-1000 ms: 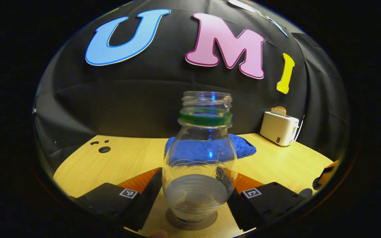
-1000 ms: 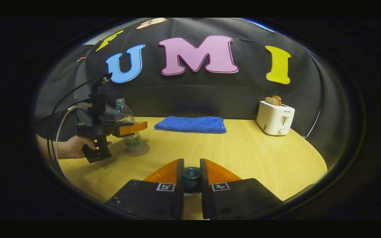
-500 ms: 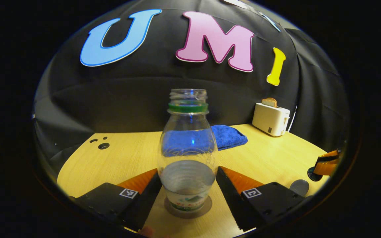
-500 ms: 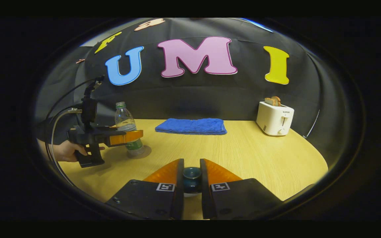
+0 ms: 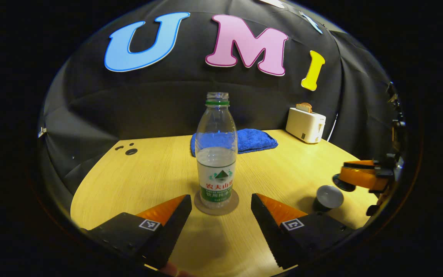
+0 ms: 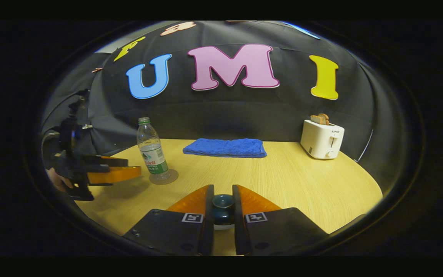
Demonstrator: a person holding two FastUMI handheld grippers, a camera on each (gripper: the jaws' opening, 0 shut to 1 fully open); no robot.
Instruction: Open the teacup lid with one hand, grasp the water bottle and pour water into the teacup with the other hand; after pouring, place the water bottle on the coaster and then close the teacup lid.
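The clear water bottle (image 5: 217, 154), uncapped with a green neck ring, stands upright on the round coaster (image 5: 216, 203). My left gripper (image 5: 219, 200) is open just short of it, touching nothing. To the right the grey teacup (image 5: 327, 197) stands uncovered on the table. Beside and above it my right gripper (image 5: 360, 177) holds the dark lid (image 5: 342, 182). In the right gripper view, my right gripper (image 6: 222, 192) is shut on the lid's teal knob (image 6: 222, 206). Far left there are the bottle (image 6: 151, 152), the coaster (image 6: 164, 177) and the left gripper (image 6: 108, 174) in a hand.
A folded blue towel (image 5: 244, 140) lies at the back of the wooden table (image 5: 160, 177). A white toaster (image 5: 305, 125) with bread stands at the back right. Small holes (image 5: 130, 151) mark the table's back left corner.
My left gripper has drawn back from the bottle, which stays upright on the coaster. The right gripper has kept hold of the lid and barely moved.
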